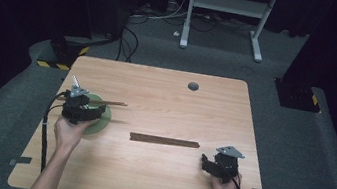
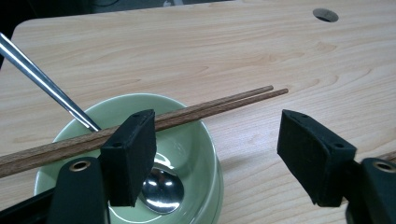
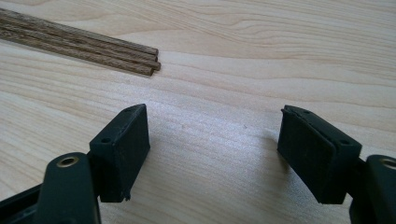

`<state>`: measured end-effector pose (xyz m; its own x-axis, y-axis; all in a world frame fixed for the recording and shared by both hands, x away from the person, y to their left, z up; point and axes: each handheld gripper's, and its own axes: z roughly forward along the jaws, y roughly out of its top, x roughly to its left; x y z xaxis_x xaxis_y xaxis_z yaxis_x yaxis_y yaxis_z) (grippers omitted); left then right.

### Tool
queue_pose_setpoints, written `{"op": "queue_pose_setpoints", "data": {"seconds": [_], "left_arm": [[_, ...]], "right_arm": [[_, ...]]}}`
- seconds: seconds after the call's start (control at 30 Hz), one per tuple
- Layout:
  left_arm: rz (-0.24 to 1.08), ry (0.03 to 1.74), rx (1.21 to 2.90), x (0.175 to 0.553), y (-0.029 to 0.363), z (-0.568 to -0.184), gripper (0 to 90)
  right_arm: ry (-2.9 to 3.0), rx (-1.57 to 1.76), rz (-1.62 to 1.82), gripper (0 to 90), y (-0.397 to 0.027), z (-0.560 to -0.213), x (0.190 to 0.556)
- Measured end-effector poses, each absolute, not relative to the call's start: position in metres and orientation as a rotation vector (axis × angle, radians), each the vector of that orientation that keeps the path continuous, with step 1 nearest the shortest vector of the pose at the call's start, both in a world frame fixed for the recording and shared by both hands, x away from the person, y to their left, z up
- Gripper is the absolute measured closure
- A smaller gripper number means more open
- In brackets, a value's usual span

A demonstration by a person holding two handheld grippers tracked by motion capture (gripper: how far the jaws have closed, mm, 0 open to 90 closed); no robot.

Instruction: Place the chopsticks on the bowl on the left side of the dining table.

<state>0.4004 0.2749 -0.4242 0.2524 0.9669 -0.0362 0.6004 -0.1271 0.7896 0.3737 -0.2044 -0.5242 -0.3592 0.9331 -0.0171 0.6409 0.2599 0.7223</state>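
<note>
My left gripper (image 2: 217,154) hangs over the green bowl (image 2: 196,140), jaws wide apart and gripping nothing; a pair of chopsticks (image 2: 215,105) lies across the rim and a spoon (image 2: 161,189) rests inside. My right gripper (image 3: 215,154), equally spread, hovers empty above the table (image 3: 233,60) near the chopstick bundle (image 3: 93,49).

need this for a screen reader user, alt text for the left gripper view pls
A pair of wooden chopsticks lies across the rim of a green bowl on a wooden table, a metal spoon inside. The open left gripper frames the bowl.
</note>
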Motion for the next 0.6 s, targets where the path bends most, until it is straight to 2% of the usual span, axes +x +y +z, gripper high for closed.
{"op": "queue_pose_setpoints", "data": {"seconds": [0.6], "left_arm": [[0.634,1.355,1.822,0.394,0.254,-0.421,28.3]], "right_arm": [[2.092,1.425,0.879,24.5,-0.204,-0.524,0.374]]}}
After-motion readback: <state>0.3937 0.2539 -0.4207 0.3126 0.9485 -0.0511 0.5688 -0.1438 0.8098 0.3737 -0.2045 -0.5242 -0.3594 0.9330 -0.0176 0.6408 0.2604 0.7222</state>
